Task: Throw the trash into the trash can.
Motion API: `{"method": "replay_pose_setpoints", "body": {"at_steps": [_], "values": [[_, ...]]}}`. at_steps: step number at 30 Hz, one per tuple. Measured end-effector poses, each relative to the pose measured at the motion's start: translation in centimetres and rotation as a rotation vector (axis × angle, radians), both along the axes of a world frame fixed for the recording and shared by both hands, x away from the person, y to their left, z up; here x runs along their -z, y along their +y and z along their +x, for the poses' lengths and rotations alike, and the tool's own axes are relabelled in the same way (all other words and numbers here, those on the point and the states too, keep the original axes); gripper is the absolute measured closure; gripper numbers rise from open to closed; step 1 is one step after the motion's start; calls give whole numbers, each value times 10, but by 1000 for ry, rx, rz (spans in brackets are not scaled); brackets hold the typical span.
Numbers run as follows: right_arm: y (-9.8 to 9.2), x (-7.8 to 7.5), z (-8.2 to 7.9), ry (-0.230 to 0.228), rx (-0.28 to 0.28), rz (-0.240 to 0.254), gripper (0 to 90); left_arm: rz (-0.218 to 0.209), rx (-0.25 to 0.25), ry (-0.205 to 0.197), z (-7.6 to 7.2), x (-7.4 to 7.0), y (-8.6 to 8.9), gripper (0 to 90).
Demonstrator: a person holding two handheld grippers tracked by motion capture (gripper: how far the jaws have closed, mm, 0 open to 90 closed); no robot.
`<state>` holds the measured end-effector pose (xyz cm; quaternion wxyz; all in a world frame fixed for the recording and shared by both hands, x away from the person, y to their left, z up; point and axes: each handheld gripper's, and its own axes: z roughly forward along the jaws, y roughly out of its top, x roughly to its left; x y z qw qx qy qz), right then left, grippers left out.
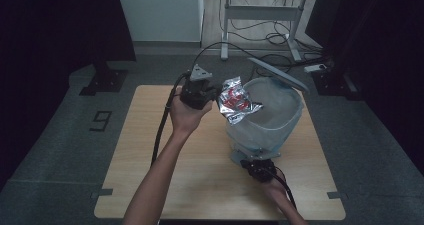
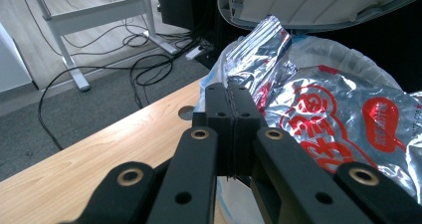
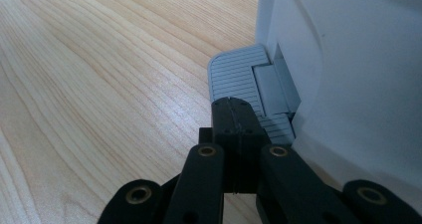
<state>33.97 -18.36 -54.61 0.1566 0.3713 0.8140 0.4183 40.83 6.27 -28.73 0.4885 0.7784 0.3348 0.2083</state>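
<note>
I've got the left gripper up beside the pedal bin, its jaws pressed together on the edge of a crinkled silver snack wrapper with red print. In the left gripper view the wrapper hangs right at the bin's rim, over the clear liner bag, with the lid tilted up above it. So the wrapper is held over the opening, not yet dropped in.

Down at the front, my right gripper has its jaws shut with nothing between them, tips resting on the ribbed grey pedal at the bin's foot. I judge that's what is propping the lid open.

By my reckoning, the lifting of the wrapper and the opening of the bin are done. What's left: spread the left jaws so the wrapper falls into the liner, pull that hand clear, then ease off the pedal so the lid closes.

The desk is a light wood-grain top, bare apart from the bin, with a round cable hole near its far edge. Around it the floor is grey carpet bearing a painted mark, dark curtains hang at both sides, and a white-framed table stands behind with cables trailing under it.
</note>
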Motion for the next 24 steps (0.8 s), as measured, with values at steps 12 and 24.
{"method": "replay_pose_setpoints", "body": {"at_steps": [12,24], "values": [[0,0,0,0,-1,2,900,16,11,-4,5,0,-11,896],[0,0,0,0,-1,2,900,18,22,6,12,4,-21,896]]}}
